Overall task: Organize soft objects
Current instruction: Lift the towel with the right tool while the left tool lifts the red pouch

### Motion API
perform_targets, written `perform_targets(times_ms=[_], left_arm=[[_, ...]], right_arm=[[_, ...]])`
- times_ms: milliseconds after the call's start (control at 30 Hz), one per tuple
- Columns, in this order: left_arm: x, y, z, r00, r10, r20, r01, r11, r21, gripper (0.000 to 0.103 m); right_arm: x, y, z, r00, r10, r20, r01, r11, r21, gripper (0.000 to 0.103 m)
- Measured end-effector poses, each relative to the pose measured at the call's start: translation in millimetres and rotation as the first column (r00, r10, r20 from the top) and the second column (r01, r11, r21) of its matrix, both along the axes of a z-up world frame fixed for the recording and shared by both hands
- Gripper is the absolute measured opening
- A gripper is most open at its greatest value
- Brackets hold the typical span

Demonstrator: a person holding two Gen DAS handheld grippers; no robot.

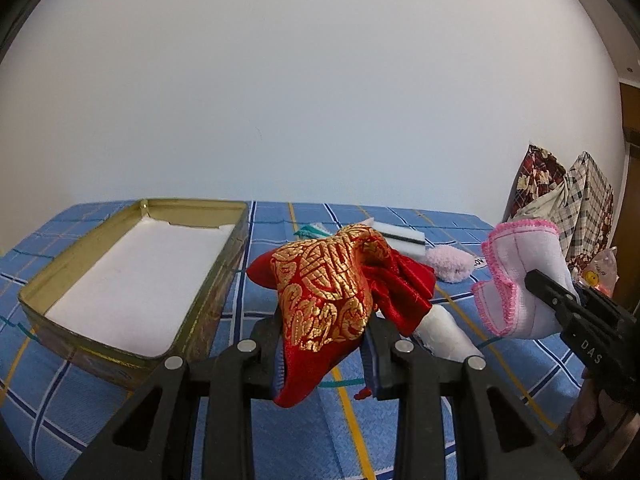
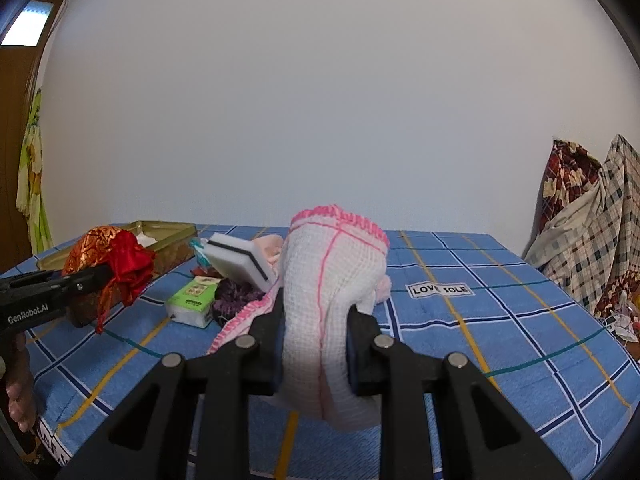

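Above the blue checked cloth (image 2: 500, 320), my left gripper (image 1: 326, 344) pinches the red pouch (image 1: 324, 292), my right gripper (image 2: 316, 344) the white washcloth (image 2: 332, 300).

Soft even light, edges perhaps warped.

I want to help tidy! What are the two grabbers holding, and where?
The left gripper pinches the red-and-gold pouch at its lower end; the right gripper clamps the pink-edged white cloth around its bunched middle.

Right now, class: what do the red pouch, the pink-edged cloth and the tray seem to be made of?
Red pouch: glossy satin-like fabric, gold woven-looking pattern. Pink-edged cloth: soft white waffle-textured weave, pink stitched edging. Tray: probably tin, with a thin brassy rim.
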State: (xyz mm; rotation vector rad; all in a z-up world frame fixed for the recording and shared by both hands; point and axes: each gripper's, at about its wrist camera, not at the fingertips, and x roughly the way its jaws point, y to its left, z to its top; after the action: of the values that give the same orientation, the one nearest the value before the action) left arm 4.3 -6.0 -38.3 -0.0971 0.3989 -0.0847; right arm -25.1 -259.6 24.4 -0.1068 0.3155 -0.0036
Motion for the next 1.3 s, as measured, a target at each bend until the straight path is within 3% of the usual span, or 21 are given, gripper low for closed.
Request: perform_targets(times_ms=[767,1300], left_arm=[[0.6,19.5,5.2,0.999,0.025,0.019,-0.025,0.999,-0.03,0.032],[-7.0,39.5,5.8,0.998,0.052,0.03,-0.051,0.998,-0.039,0.033]], right_arm=[[4.0,9.1,7.5,0.999,0.048,0.009,-0.049,0.998,0.035,0.023],[11.0,46.9,3.3,0.99,0.14,-0.007,-0.139,0.988,0.065,0.024]])
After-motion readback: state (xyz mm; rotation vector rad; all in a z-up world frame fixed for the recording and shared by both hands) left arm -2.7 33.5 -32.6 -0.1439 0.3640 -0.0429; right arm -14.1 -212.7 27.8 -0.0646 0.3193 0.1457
